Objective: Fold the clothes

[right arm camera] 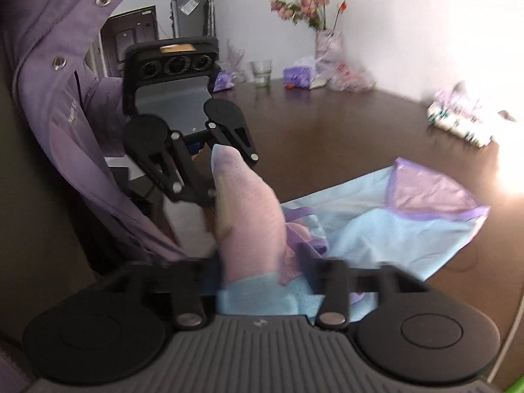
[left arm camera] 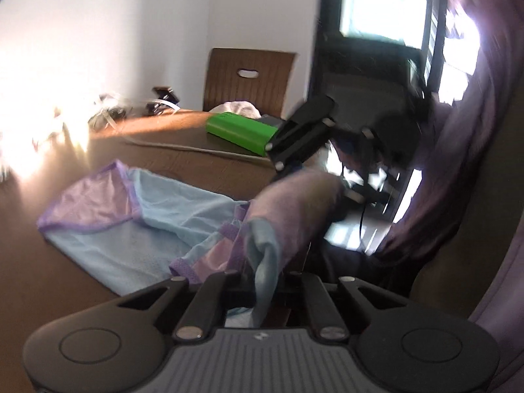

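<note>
A light blue mesh garment [left arm camera: 170, 216] with lilac panels and purple trim lies partly spread on the dark wooden table [left arm camera: 203, 163]. One end is lifted into a taut roll [left arm camera: 294, 203] stretched between both grippers. My left gripper [left arm camera: 262, 276] is at the bottom of the left wrist view, shut on the blue end of the fabric. My right gripper [left arm camera: 288, 163] faces it from above and holds the lilac end. In the right wrist view, the garment [right arm camera: 393, 222] spreads to the right, my right gripper [right arm camera: 258, 278] pinches it, and my left gripper [right arm camera: 214, 177] holds the far end.
A green box [left arm camera: 240, 131] and a white cable lie at the table's far side, before a wooden chair [left arm camera: 249, 78]. A glass [right arm camera: 262, 72], a vase of flowers [right arm camera: 327, 46] and packets [right arm camera: 458, 121] line the wall. The person's purple jacket [right arm camera: 49, 98] is close on the left.
</note>
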The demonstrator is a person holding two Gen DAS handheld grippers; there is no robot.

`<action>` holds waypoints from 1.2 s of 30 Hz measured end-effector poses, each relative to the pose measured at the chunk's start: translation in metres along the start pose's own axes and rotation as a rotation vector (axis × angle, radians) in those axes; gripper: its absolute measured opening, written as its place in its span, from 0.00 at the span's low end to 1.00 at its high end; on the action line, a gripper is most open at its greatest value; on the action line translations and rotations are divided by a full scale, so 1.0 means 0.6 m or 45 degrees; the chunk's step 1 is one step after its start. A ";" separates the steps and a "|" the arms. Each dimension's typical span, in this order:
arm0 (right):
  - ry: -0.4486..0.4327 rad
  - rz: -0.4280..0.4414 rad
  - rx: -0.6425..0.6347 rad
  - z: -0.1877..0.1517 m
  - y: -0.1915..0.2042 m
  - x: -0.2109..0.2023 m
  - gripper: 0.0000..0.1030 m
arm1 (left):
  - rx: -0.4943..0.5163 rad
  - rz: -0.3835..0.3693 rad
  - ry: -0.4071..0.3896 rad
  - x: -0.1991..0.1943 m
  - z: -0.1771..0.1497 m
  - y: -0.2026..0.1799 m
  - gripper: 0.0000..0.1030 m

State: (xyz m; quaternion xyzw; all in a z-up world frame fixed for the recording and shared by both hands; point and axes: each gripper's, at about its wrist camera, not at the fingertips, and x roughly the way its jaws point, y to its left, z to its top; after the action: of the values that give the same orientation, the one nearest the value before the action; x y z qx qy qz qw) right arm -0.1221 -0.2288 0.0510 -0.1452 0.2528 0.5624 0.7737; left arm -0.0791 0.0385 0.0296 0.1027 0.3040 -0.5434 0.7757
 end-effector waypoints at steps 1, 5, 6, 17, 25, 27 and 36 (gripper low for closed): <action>-0.017 -0.033 -0.021 -0.005 0.006 -0.002 0.73 | -0.075 -0.027 -0.017 0.002 -0.001 0.010 0.05; -0.062 -0.095 -0.007 -0.027 0.007 0.003 0.75 | -0.261 -0.068 -0.042 0.003 -0.015 0.041 0.05; -0.070 -0.115 -0.015 -0.032 0.009 0.005 0.75 | -0.281 -0.062 -0.037 0.001 -0.019 0.038 0.05; -0.051 -0.105 -0.086 -0.036 0.024 0.014 0.26 | -0.259 -0.080 0.013 0.003 -0.020 0.041 0.05; -0.106 0.178 0.397 0.005 -0.052 -0.029 0.17 | -0.411 -0.281 -0.027 -0.020 -0.003 0.064 0.05; -0.146 0.219 0.563 0.004 -0.089 -0.030 0.17 | -0.530 -0.266 -0.059 -0.019 -0.002 0.091 0.06; -0.212 -0.013 0.949 -0.028 -0.164 0.011 0.26 | -0.863 -0.054 -0.081 0.009 -0.028 0.146 0.14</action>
State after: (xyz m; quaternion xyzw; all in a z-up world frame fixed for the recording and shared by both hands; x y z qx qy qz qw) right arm -0.0316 -0.2644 0.0274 0.1912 0.3755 0.4380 0.7941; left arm -0.0045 0.0764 -0.0020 -0.1840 0.4451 -0.4303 0.7634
